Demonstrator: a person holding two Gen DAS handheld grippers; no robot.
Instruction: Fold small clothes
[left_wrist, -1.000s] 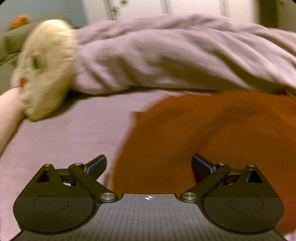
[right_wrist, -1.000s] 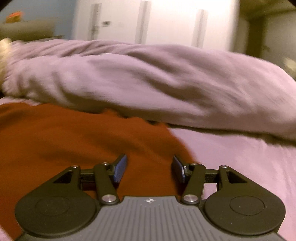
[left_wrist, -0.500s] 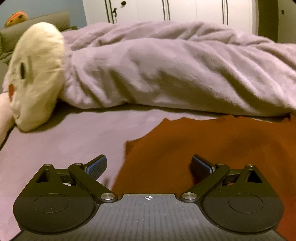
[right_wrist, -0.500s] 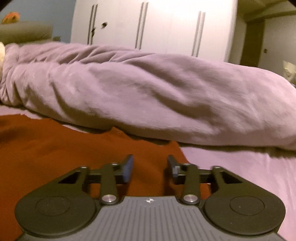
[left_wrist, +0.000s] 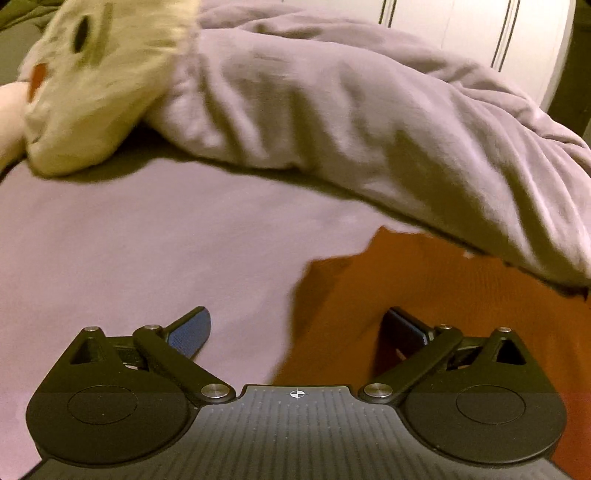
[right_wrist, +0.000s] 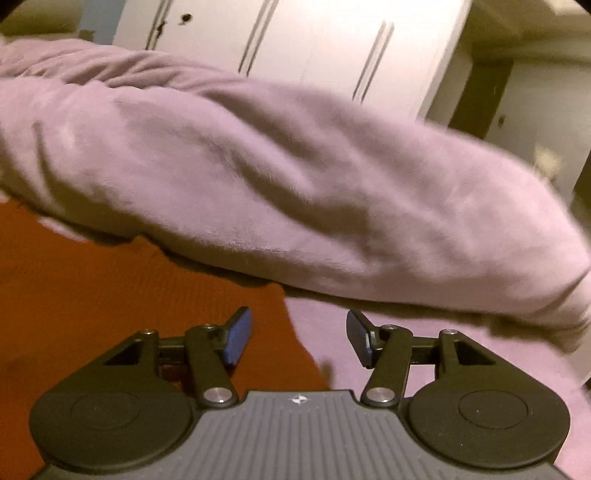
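Observation:
A rust-orange garment (left_wrist: 443, 295) lies flat on the mauve bed sheet (left_wrist: 147, 240). In the left wrist view its left edge runs between the fingers of my left gripper (left_wrist: 295, 328), which is wide open and empty just above it. In the right wrist view the garment (right_wrist: 110, 295) fills the left side, and its right edge lies between the fingers of my right gripper (right_wrist: 299, 332), which is open and empty.
A bunched mauve duvet (right_wrist: 295, 184) lies across the bed just behind the garment, also in the left wrist view (left_wrist: 369, 129). A cream plush toy (left_wrist: 99, 74) sits at the far left. White wardrobe doors (right_wrist: 295, 48) stand behind.
Both grippers have moved outward to the garment's side edges and tilted. The right gripper's jaws narrowed half a second ago and have opened wider again. The left stays wide open.

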